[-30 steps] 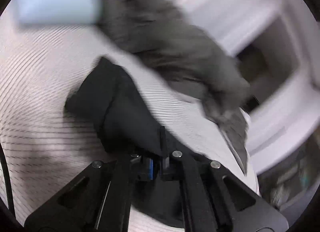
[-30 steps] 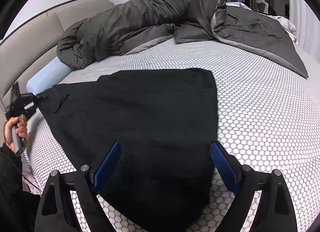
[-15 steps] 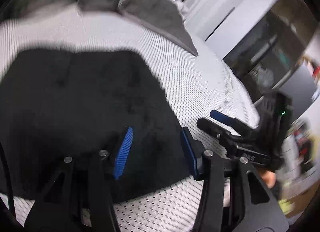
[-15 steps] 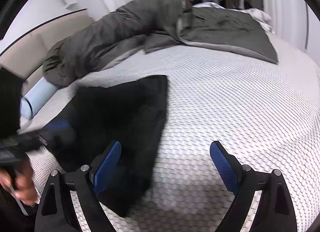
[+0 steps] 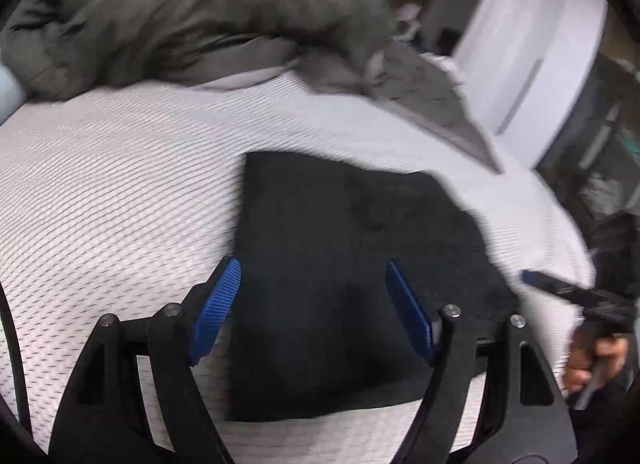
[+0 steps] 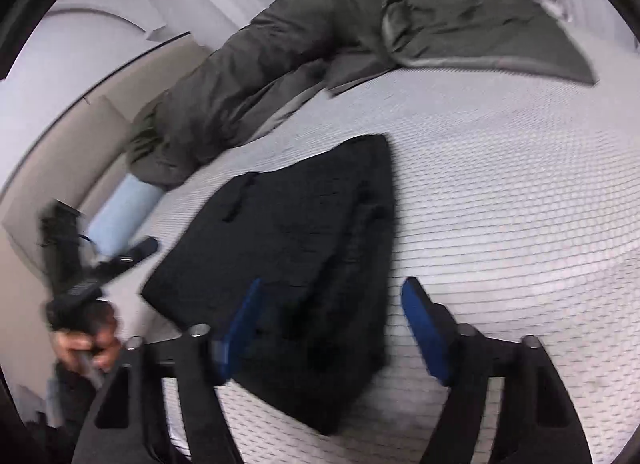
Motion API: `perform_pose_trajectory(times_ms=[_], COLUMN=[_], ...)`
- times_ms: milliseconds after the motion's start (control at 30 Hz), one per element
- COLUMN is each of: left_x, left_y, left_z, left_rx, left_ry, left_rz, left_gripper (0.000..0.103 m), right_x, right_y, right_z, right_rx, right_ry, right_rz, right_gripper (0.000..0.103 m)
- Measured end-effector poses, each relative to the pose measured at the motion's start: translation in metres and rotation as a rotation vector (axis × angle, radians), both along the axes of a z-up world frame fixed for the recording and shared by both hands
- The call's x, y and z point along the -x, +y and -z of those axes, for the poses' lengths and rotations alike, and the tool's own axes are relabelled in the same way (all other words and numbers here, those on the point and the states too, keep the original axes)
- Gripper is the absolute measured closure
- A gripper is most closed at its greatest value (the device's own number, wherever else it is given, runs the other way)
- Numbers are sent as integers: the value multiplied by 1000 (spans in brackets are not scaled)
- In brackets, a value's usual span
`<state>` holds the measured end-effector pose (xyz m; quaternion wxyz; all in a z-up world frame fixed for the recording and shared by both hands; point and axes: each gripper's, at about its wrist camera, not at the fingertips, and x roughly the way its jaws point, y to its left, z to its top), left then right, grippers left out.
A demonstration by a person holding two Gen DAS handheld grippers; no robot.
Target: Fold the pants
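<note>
Folded black pants (image 5: 352, 264) lie near the gray duvet (image 5: 192, 19); left gripper (image 5: 312, 312) and right gripper (image 6: 332, 328), both spread and empty, risk snagging and undoing the fold.

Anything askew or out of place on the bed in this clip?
Nothing is damaged or spilled. The black pants lie folded but at a slant on the mattress, edges not quite lined up. The grey duvet is bunched in a heap along the far side. Both tongs are open, holding nothing.
</note>
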<state>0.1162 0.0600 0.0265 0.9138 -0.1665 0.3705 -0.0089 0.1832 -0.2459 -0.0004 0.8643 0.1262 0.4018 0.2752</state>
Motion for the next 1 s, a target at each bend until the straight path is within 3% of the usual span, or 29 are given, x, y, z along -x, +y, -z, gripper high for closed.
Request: perform_pose_trajectory(times_ms=[67, 167, 300, 333, 400, 467, 567, 633, 700, 767, 833, 900, 1000], left_x=[-3, -3, 3, 3, 2, 3, 8, 8, 5, 3, 7, 14, 19], left_y=[11, 28, 46, 46, 42, 41, 30, 21, 16, 14, 11, 5, -12], left_z=[17, 39, 46, 46, 42, 37, 25, 22, 27, 28, 18, 5, -10], left_rx=[-43, -25, 12, 9, -16, -30, -26, -60, -85, -74, -91, -113, -96], left_ry=[49, 92, 88, 86, 80, 65, 38, 38, 62, 75, 40, -17, -86], left_rz=[-24, -3, 7, 7, 6, 15, 54, 86, 93, 82, 79, 108, 183], left_gripper=[31, 28, 26, 26, 26, 26, 26, 26, 26, 26, 28, 28, 28], right_x=[-4, -15, -29, -29, -28, -22, -3, 8, -7, -18, -19, -9, 6], right_y=[10, 25, 34, 36, 44, 51, 59, 62, 63, 58, 54, 54, 59], right_z=[2, 18, 36, 33, 25, 12, -15, -19, 0, 21, 19, 0, -28], right_rx=[-32, 21, 50, 59, 64, 64, 108, 193, 255, 269, 247, 264, 257], right_ry=[21, 96, 154, 134, 101, 29, -65, -101, -46, 17, 21, -44, -182], right_rz=[-31, -30, 1, 9, 4, -9, -52, -57, -45, -16, 8, 38, 48], right_gripper=[32, 32, 34, 38, 68, 82, 86, 86, 82, 69, 60, 41, 39])
